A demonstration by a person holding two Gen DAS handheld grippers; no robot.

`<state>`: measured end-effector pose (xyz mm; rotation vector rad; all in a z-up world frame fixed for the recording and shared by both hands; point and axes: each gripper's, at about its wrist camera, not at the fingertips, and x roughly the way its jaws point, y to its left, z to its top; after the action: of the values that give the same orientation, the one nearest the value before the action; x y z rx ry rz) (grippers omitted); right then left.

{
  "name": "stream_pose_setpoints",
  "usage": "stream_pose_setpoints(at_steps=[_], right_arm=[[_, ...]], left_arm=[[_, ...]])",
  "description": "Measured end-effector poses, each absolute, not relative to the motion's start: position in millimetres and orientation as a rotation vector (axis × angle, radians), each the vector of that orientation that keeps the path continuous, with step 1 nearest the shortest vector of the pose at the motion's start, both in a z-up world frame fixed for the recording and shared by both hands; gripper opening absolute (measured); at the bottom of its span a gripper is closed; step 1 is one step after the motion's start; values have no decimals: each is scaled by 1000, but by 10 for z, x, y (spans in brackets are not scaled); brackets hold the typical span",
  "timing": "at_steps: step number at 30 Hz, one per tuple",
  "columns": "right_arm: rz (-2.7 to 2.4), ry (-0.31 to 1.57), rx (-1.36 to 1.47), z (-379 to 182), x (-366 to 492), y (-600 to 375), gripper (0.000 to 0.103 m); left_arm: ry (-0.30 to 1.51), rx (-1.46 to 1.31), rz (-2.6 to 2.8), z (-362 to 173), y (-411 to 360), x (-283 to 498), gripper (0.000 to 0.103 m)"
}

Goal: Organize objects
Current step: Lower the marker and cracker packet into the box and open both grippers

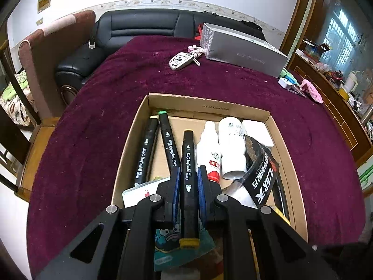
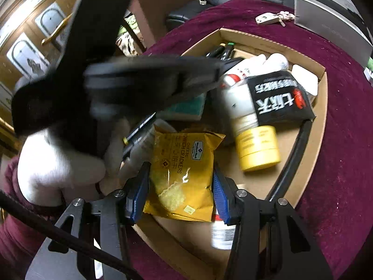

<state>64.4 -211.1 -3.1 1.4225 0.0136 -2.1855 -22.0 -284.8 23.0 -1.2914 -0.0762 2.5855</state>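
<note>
1. The right gripper point(image 2: 181, 193) has its blue-padded fingers point(image 2: 137, 193) on either side of a yellow cracker packet point(image 2: 184, 175).
2. The packet is above the cardboard box point(image 2: 322, 107).
3. A yellow-capped bottle point(image 2: 251, 130) lies in the box under a black pouch point(image 2: 279, 98).

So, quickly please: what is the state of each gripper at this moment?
Left gripper: closed on a black marker with a yellow cap, over the cardboard box.
Right gripper: closed on a yellow cracker packet.
</note>
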Motion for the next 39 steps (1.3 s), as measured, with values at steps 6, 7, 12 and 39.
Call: stream_pose_setpoints(at_steps=[6, 7, 12, 39], right_arm=[[-2211, 125, 1391, -50, 806, -2106, 49], [-2212, 137, 1393, -58, 825, -2096, 49], [-2217, 156, 1374, -71, 889, -2037, 49], [-2321, -119, 1292, 132, 923, -1564, 56]], left_arm=[[-67, -1315, 2566, 219, -2814, -296, 12], [-66, -1323, 2559, 214, -2802, -314, 12], [-89, -1368, 2533, 185, -2790, -367, 12], [-114, -1439, 2599, 106, -2733, -497, 26]])
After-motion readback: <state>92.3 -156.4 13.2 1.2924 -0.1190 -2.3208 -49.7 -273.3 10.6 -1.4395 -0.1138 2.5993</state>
